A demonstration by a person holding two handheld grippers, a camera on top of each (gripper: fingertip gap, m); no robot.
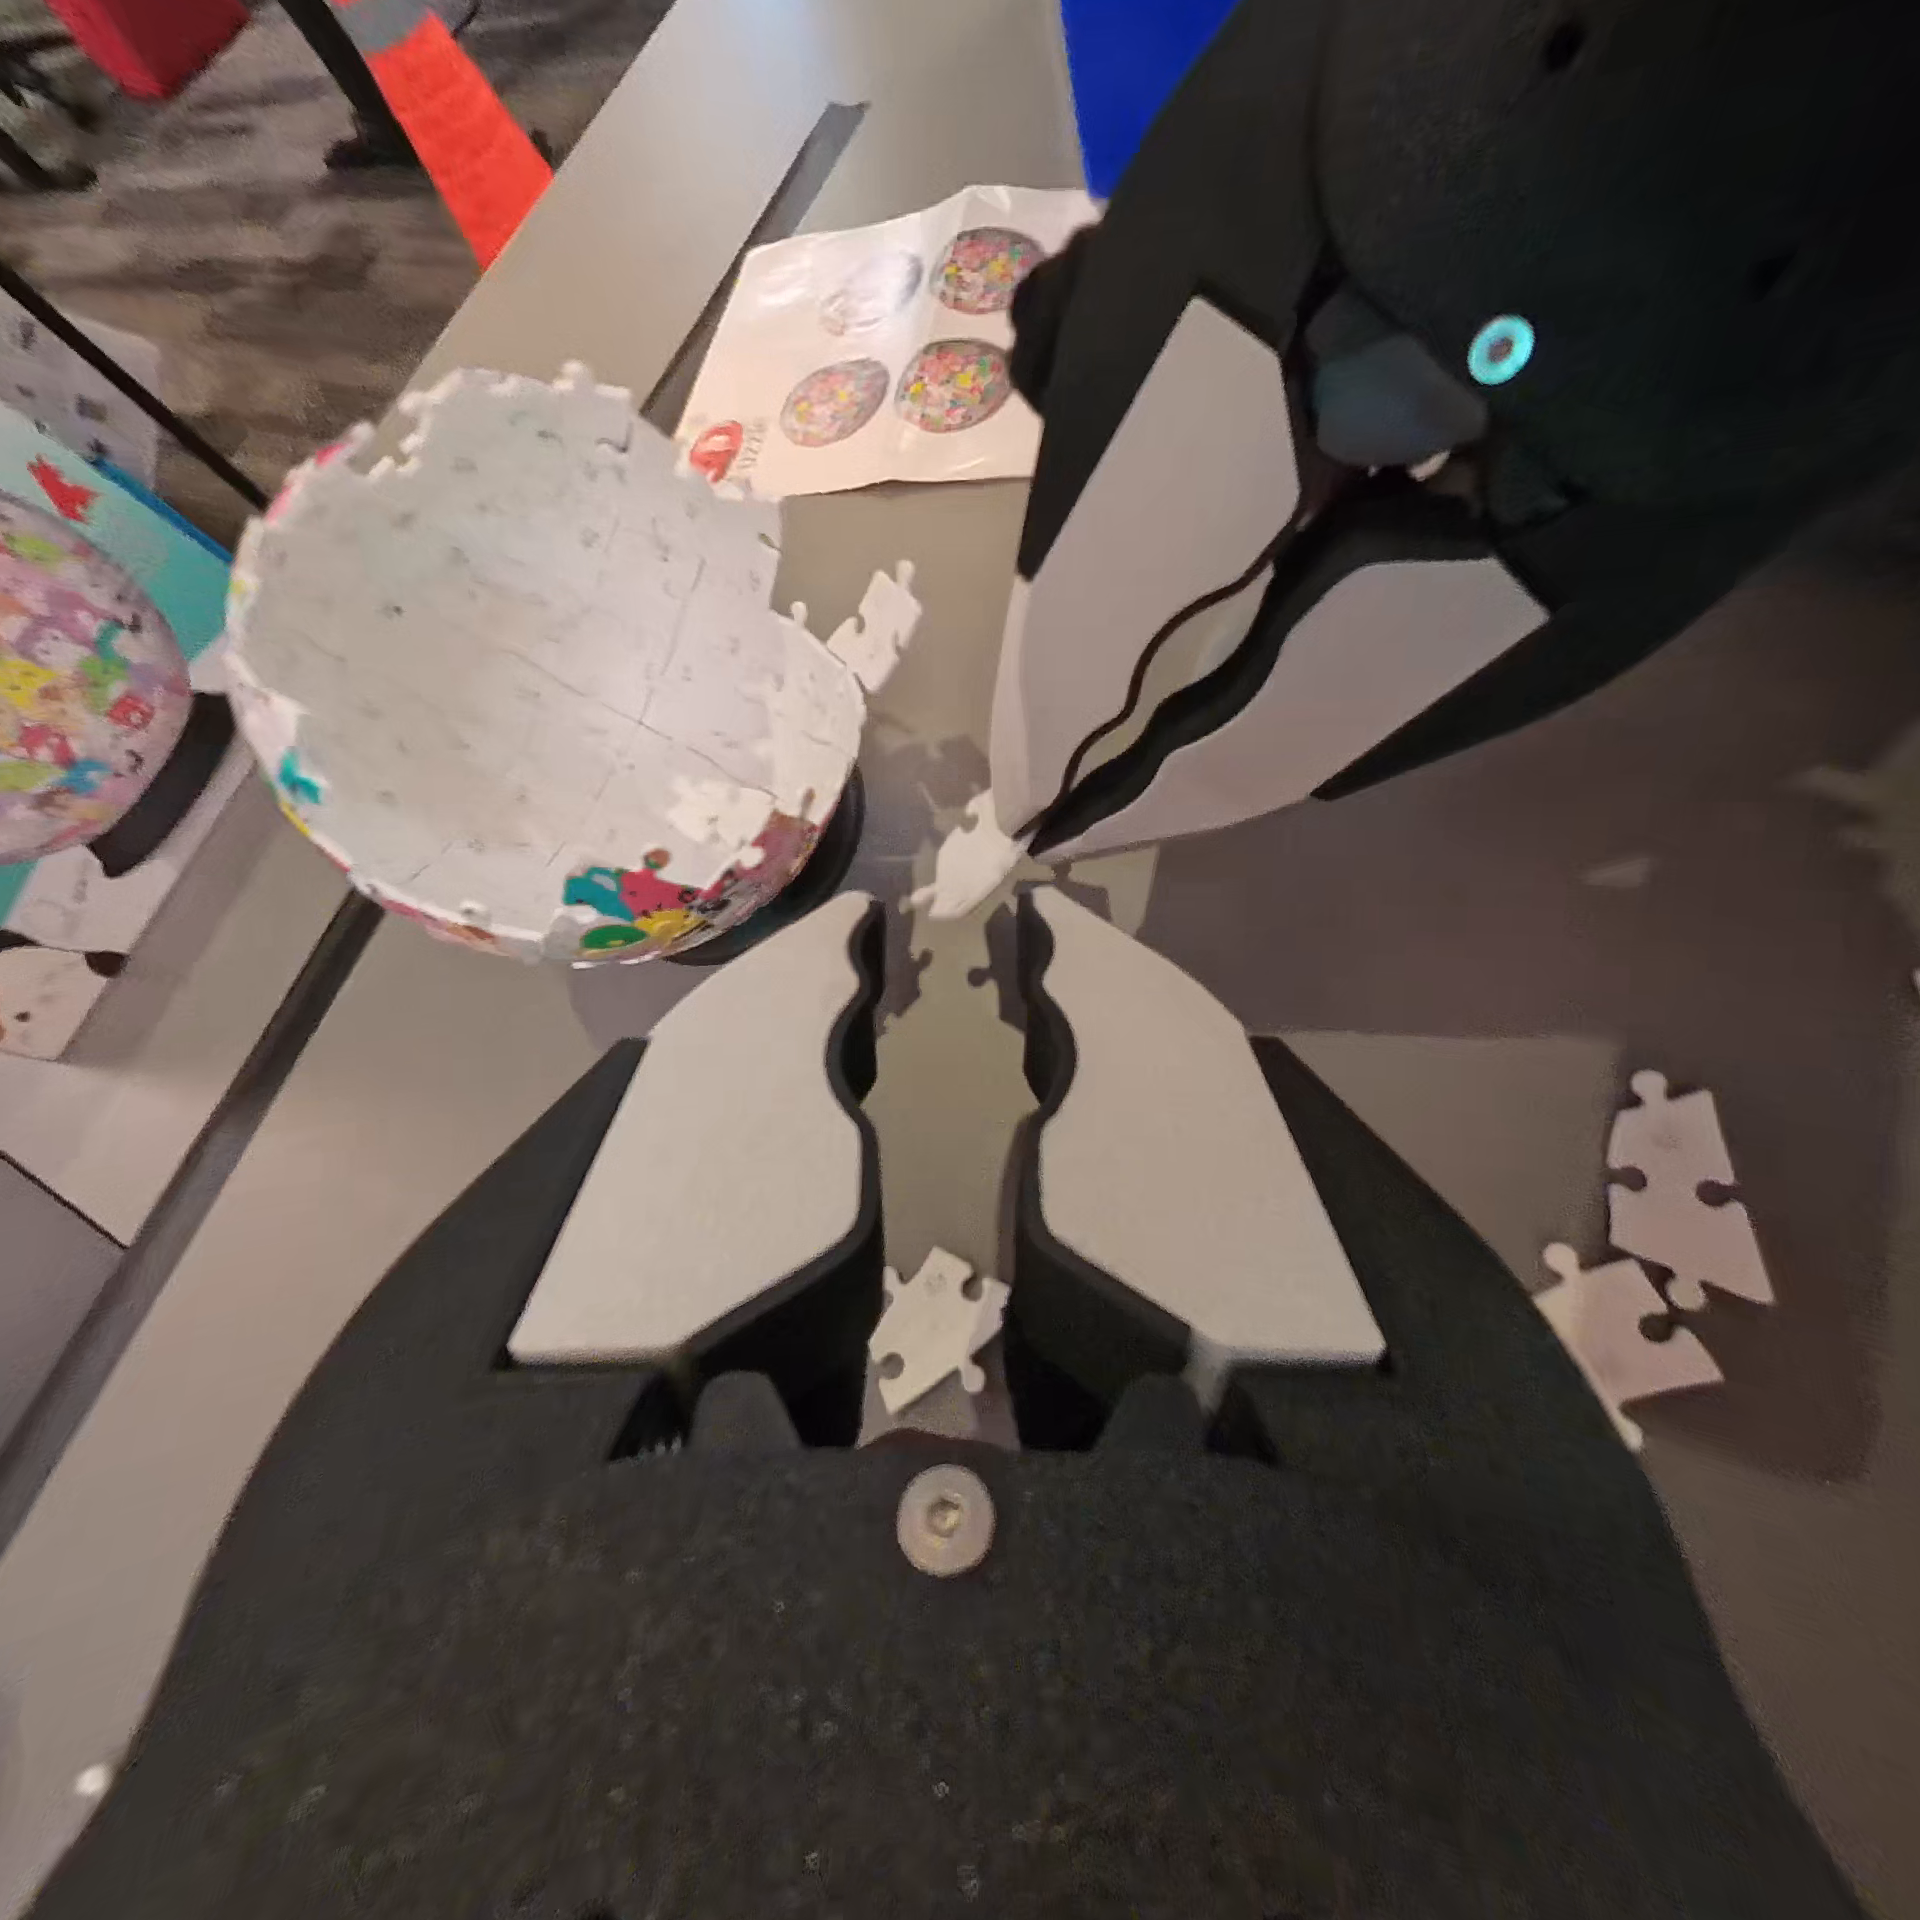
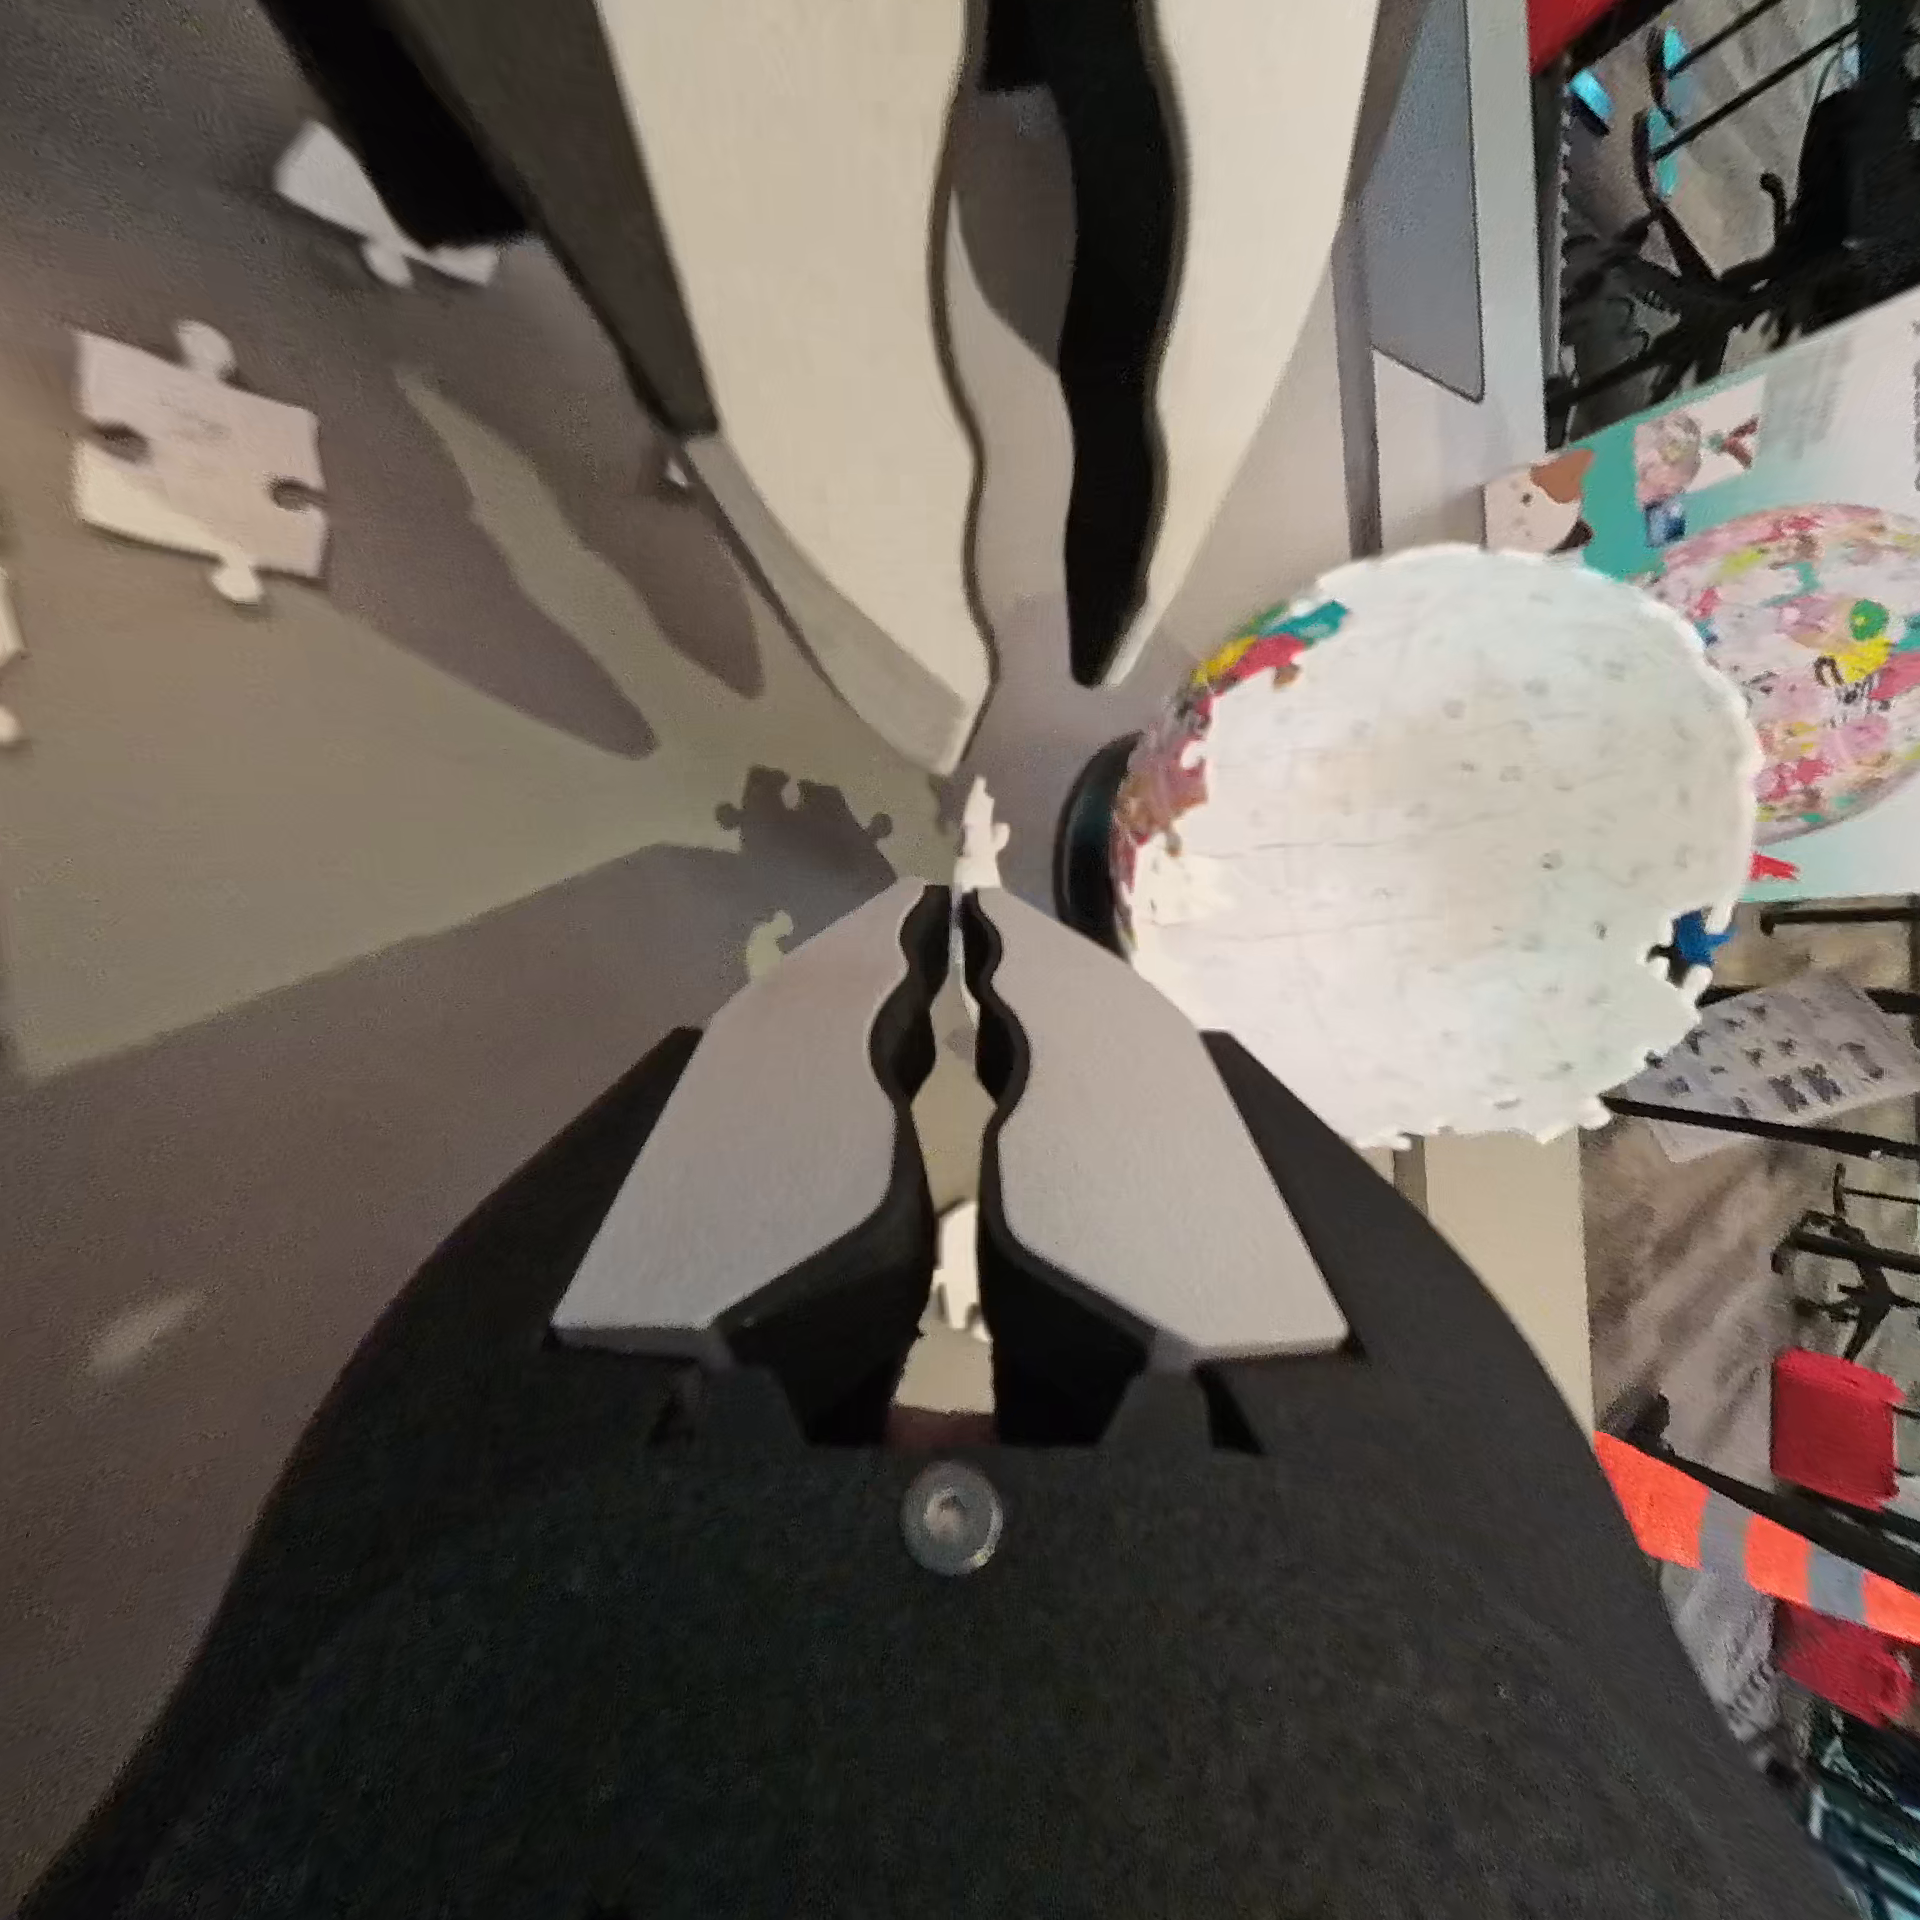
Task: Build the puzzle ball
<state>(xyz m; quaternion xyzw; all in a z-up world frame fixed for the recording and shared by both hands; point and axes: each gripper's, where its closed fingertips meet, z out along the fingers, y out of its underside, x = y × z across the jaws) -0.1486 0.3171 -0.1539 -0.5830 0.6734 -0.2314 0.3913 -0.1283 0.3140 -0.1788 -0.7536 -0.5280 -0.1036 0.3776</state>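
The half-built puzzle ball [image 1: 540,675] is an open white shell with a coloured outside, lying tilted on a black stand [image 1: 836,847]. It also shows in the right wrist view [image 2: 1434,831]. My right gripper [image 1: 1034,847] [image 2: 956,914] is shut on a white puzzle piece [image 1: 971,862] [image 2: 982,831] held just right of the ball's lower rim. My left gripper [image 1: 951,925] [image 2: 1029,727] is open and empty. Its fingertips sit just short of the held piece, facing the right gripper tip to tip.
Loose white pieces lie on the grey table: one by the ball [image 1: 883,623], one under my left gripper [image 1: 935,1320], two at the right [image 1: 1683,1184] [image 1: 1621,1340]. An instruction sheet [image 1: 883,343] lies behind. The puzzle box [image 1: 73,675] stands left of the ball, near the table edge. My two grippers' fingertips are within a few centimetres of each other.
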